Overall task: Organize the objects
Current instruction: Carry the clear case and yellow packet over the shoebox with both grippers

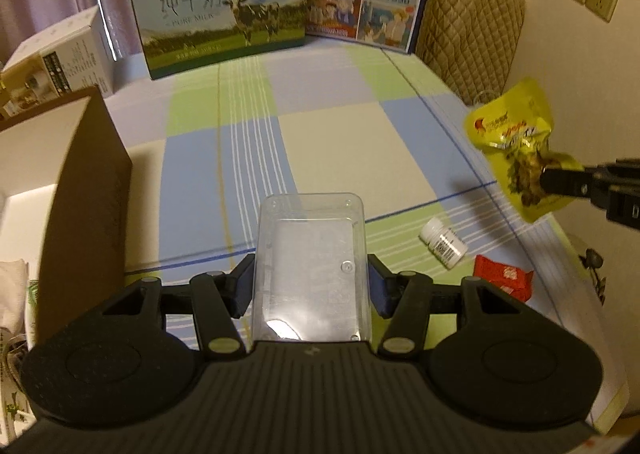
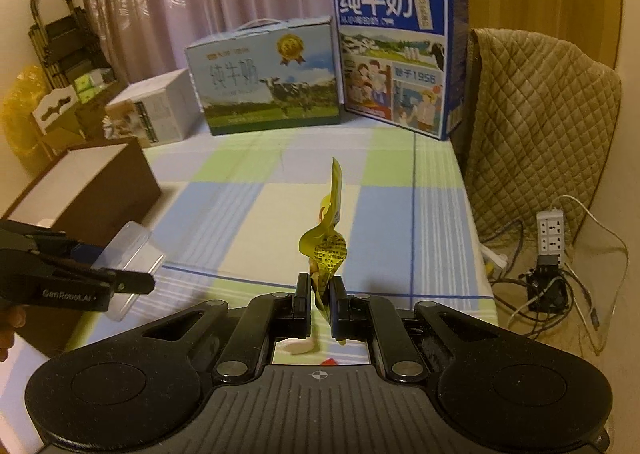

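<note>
Left gripper: jaws standing partly apart and clamping the two long sides of a clear plastic tray, carrying it above the near edge of the checked tablecloth. Right gripper: jaws closed tight and pinching the lower end of a yellow snack pouch, holding it in the air over the table's right edge. Lying on the cloth near the right edge, just beside each other: a small white pill bottle and a red sachet; standing along the far edge: two milk cartons, with a brown open box sitting at the left edge.
</note>
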Action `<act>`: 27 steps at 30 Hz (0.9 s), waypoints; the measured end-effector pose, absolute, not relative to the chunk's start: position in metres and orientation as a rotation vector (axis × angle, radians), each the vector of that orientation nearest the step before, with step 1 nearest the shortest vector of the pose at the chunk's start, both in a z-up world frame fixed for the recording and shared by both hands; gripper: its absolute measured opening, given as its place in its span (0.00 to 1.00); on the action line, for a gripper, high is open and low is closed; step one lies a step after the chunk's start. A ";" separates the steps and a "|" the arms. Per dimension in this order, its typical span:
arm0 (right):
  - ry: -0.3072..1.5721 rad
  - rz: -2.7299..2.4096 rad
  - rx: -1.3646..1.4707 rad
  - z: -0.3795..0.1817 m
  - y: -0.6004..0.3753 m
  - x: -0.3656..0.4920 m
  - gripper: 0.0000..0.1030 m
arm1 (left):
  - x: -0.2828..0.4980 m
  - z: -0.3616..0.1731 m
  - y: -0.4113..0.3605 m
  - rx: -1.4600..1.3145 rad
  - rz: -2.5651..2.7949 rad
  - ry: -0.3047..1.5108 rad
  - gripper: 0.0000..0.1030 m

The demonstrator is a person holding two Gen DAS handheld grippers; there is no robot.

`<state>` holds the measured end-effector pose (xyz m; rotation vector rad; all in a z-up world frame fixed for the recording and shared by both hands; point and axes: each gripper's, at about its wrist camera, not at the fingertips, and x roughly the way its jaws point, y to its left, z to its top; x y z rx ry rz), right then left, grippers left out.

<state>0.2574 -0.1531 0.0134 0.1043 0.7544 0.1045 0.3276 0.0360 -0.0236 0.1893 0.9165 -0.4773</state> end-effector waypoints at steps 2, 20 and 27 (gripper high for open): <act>0.745 0.118 0.104 0.019 -0.147 0.253 0.04 | 0.324 -0.016 0.040 0.180 -0.472 0.903 0.50; 0.684 0.357 0.162 0.066 -0.060 0.233 0.04 | 0.289 0.047 0.107 0.075 -0.393 0.806 0.50; 0.676 0.476 0.218 0.077 -0.013 0.244 0.04 | 0.286 0.064 0.151 0.040 -0.335 0.770 0.50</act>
